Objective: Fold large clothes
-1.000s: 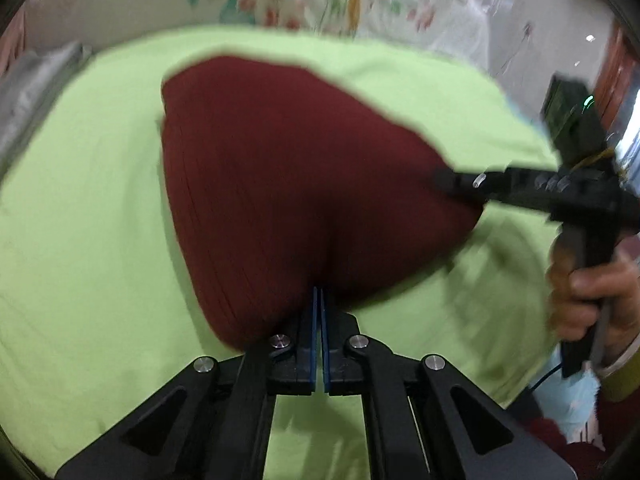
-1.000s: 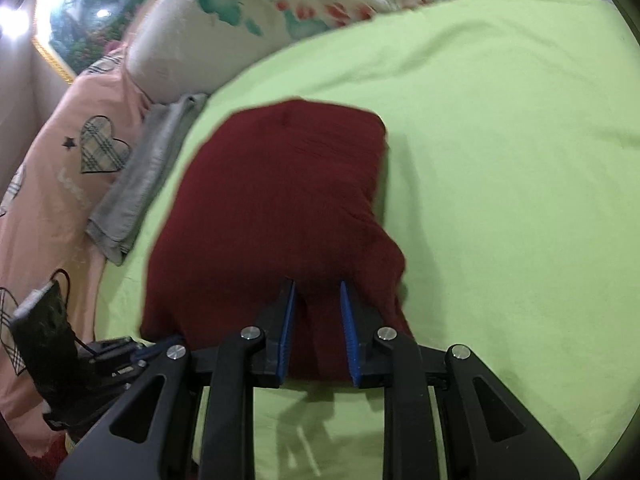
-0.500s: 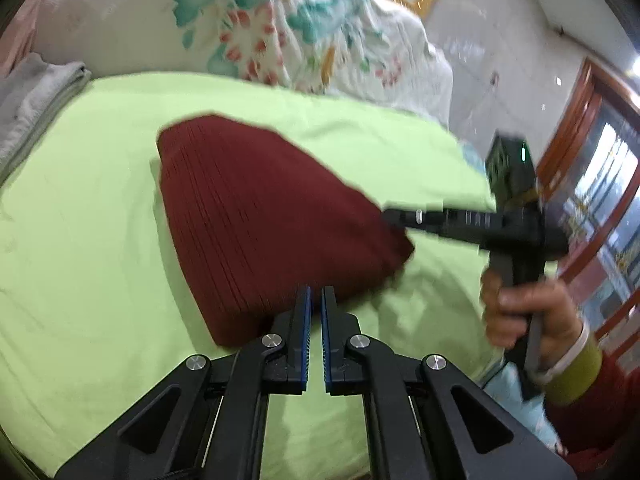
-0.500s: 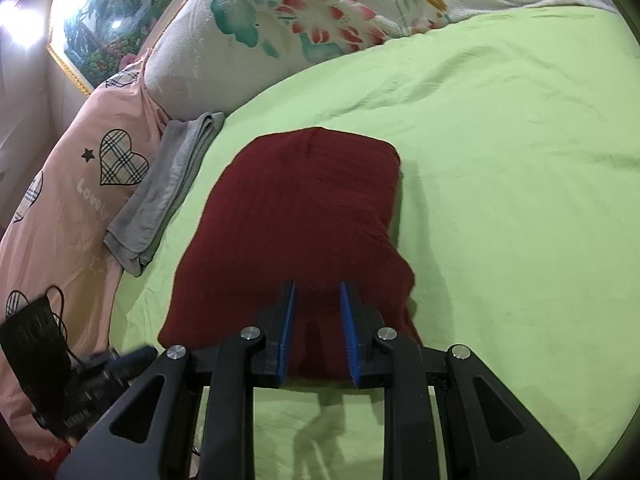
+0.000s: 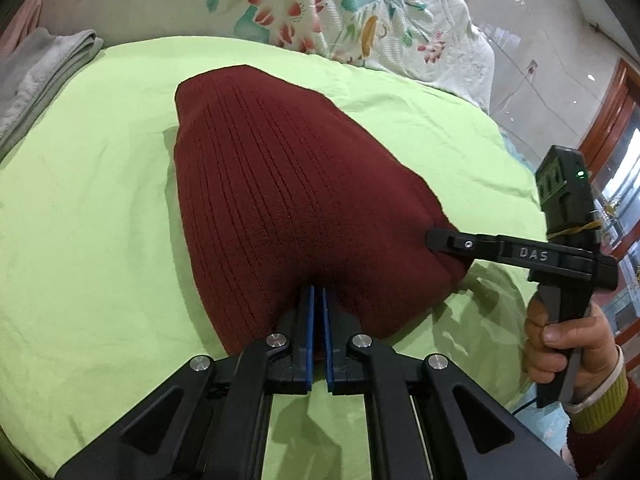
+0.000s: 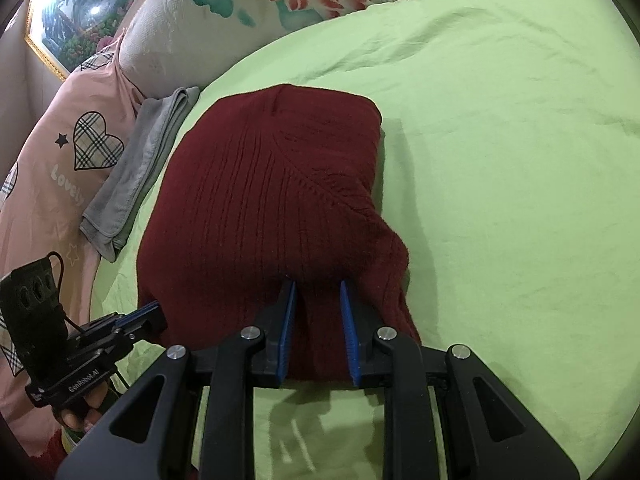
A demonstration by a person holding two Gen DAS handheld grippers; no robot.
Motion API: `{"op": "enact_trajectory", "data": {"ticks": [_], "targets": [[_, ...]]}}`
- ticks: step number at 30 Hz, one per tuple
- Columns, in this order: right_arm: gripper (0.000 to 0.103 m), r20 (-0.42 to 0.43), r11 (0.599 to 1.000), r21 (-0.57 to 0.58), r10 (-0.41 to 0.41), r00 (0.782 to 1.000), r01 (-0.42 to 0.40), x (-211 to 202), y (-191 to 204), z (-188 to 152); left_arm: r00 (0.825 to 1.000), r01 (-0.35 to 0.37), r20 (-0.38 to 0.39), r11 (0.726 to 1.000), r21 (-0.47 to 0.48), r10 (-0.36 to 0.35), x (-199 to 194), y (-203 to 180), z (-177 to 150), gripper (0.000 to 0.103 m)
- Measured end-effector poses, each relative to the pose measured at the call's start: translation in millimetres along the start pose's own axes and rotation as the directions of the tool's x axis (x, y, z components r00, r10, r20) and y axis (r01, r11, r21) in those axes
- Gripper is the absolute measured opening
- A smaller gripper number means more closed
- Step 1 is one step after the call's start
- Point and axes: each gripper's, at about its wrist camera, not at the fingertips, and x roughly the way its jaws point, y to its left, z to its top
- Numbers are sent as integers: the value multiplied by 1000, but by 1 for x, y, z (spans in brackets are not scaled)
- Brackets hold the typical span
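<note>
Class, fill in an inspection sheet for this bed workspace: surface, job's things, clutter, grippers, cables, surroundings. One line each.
Surface: green sheet, lightly creased.
Job's things: dark red sweater, folded, near edge held up.
Clutter: grey cloth beside the sweater.
Grippers: left gripper shut on the sweater's edge; right gripper clamps a thicker fold.
Cables: thin black cable on the left gripper's box.
Surroundings: floral pillow, pink heart-print bedding, framed picture, wooden door.
</note>
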Motion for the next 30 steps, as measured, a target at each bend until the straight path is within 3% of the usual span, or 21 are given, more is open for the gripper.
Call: {"op": "enact_trajectory", "data": {"ticks": [12, 15, 16, 18, 21, 30], "targets": [[25, 57, 999, -27, 33, 998, -32, -38, 17, -8, 982, -189, 26, 981, -36, 190, -32, -26, -4, 9], [25, 64, 999, -29, 43, 997, -41, -41, 19, -12, 972, -230, 36, 973, -33, 231, -40, -31, -6, 20], [25, 63, 999, -30, 47, 997, -45, -41, 20, -14, 969, -244, 38, 969, -32, 245, -40, -32, -5, 35], [29, 60, 998, -32, 52, 997, -50, -42, 22, -18, 954, -294, 50, 955, -35, 295, -46, -33, -7, 47], [38, 63, 998, -37, 54, 997, -52, -45, 24, -24, 951, -304, 51, 952, -49, 306, -50, -31, -12, 48], [40, 52, 998, -36, 54, 997, -52, -49, 22, -32, 934, -352, 41, 934, -55, 354, -52, -23, -21, 54]]}}
